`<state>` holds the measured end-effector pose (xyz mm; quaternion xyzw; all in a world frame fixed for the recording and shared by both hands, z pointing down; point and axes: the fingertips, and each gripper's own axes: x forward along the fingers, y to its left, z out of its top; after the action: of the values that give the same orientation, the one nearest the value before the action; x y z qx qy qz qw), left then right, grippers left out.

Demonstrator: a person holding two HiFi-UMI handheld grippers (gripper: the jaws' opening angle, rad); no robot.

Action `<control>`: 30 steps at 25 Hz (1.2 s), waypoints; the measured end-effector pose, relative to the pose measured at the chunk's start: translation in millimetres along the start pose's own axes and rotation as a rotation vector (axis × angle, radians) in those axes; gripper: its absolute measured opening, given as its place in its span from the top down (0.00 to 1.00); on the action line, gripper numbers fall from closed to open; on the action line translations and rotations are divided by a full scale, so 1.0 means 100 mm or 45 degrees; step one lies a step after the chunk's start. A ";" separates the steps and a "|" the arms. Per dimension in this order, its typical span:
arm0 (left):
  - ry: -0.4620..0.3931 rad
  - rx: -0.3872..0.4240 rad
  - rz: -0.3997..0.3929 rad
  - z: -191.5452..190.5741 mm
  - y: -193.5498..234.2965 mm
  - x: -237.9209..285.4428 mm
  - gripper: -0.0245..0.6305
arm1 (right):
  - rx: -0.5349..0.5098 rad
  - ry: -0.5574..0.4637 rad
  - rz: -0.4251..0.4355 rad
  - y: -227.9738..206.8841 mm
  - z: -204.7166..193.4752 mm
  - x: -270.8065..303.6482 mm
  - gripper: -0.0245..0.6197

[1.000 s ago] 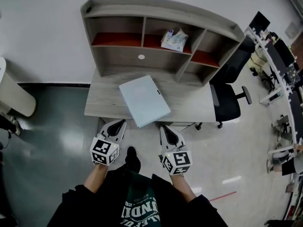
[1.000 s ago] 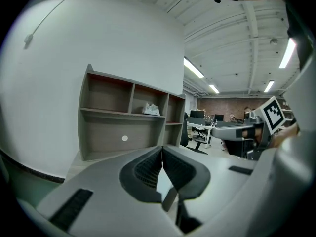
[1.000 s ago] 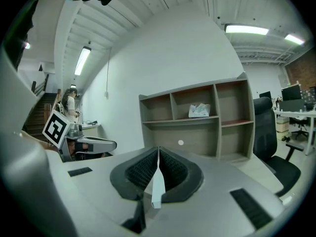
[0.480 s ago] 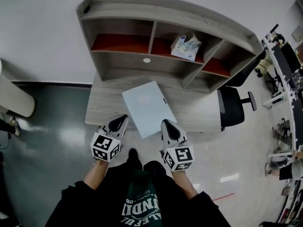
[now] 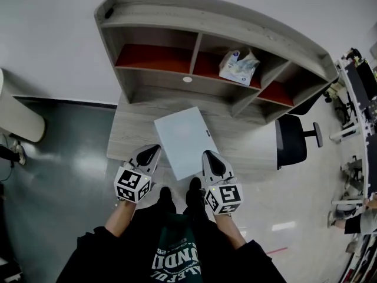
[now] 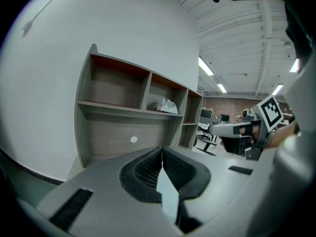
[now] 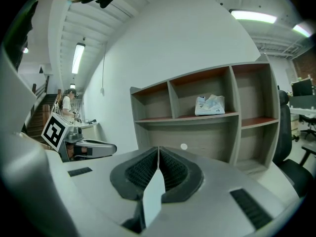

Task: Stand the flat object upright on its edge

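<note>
A flat pale blue-white rectangular object (image 5: 185,140) lies on the grey wooden desk (image 5: 126,135), turned at an angle, its near corner reaching the front edge. My left gripper (image 5: 152,150) is shut with nothing in it, just left of that near corner. To the right of the corner, my right gripper (image 5: 207,155) is shut and empty too. In the left gripper view the jaws (image 6: 162,149) meet along a closed line; the right gripper view shows the same (image 7: 158,149). Neither gripper view shows the flat object.
A hutch (image 5: 159,37) with open compartments stands at the desk's back; a plastic bag (image 5: 238,66) lies in its middle shelf. A black office chair (image 5: 291,141) stands to the right, a white rounded bin (image 5: 17,118) to the left.
Both grippers have moved forward to the desk's front edge and now flank the flat object's near corner. Both stay shut.
</note>
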<state>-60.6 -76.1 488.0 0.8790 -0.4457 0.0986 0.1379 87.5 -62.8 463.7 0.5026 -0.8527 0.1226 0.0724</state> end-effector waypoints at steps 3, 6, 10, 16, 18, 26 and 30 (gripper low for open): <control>0.004 -0.006 0.035 0.03 0.04 0.09 0.94 | -0.005 0.005 0.039 -0.07 0.02 0.11 0.90; 0.001 -0.017 0.073 0.07 0.07 0.20 0.94 | -0.020 0.010 0.084 -0.16 0.06 0.23 0.90; -0.004 -0.038 0.127 0.13 0.10 0.36 0.94 | -0.034 0.017 0.140 -0.31 0.13 0.38 0.90; -0.014 -0.066 0.199 0.20 0.11 0.62 0.94 | -0.059 0.033 0.221 -0.55 0.21 0.56 0.90; -0.016 -0.071 0.216 0.22 0.09 0.69 0.94 | -0.063 0.038 0.242 -0.63 0.23 0.62 0.90; -0.023 -0.105 0.308 0.24 0.14 0.84 0.94 | -0.083 0.057 0.338 -0.77 0.26 0.82 0.90; -0.026 -0.116 0.341 0.24 0.15 0.88 0.94 | -0.090 0.063 0.372 -0.81 0.27 0.88 0.90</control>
<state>-20.2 -159.3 493.9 0.8055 -0.5642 0.0870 0.1589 115.9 -181.7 470.3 0.3673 -0.9184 0.1142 0.0924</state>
